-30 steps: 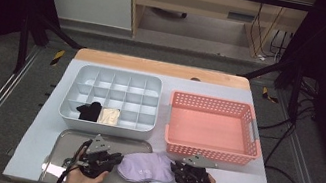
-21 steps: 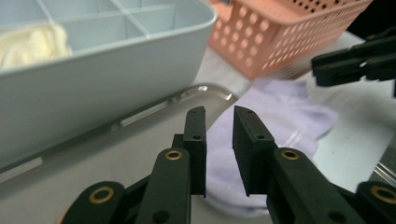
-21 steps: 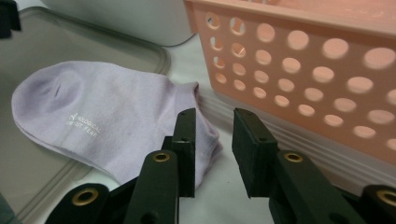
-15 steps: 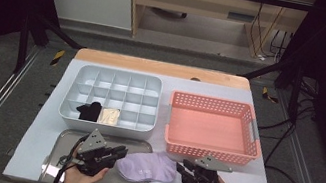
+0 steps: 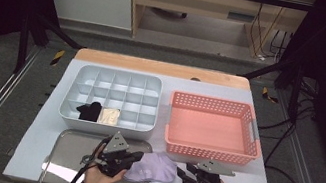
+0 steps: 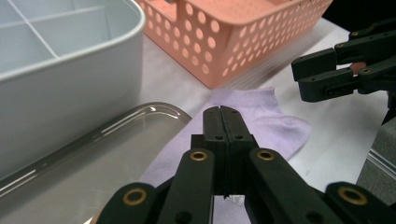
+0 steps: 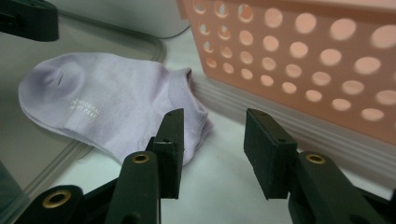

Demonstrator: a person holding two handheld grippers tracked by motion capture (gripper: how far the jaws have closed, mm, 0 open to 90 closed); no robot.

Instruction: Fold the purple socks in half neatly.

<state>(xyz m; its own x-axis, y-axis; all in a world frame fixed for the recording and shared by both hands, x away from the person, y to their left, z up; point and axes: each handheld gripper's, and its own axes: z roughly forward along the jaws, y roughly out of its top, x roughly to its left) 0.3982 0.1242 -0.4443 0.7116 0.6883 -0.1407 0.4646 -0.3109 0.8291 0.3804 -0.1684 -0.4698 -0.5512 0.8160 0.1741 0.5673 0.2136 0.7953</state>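
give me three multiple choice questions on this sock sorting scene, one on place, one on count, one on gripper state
1. Where does the lilac sock lie?
A in the pink basket
B partly on the clear tray, partly on the table
C in the grey divided box

2. How many compartments of the divided box hold something?
A two
B five
C none

3. How do the right gripper jaws stand?
A shut on the sock
B open
C shut on nothing

Answers: 1 B, the toe lies over the tray edge; 2 A, one black item and one cream; 3 B, a gap shows between them.
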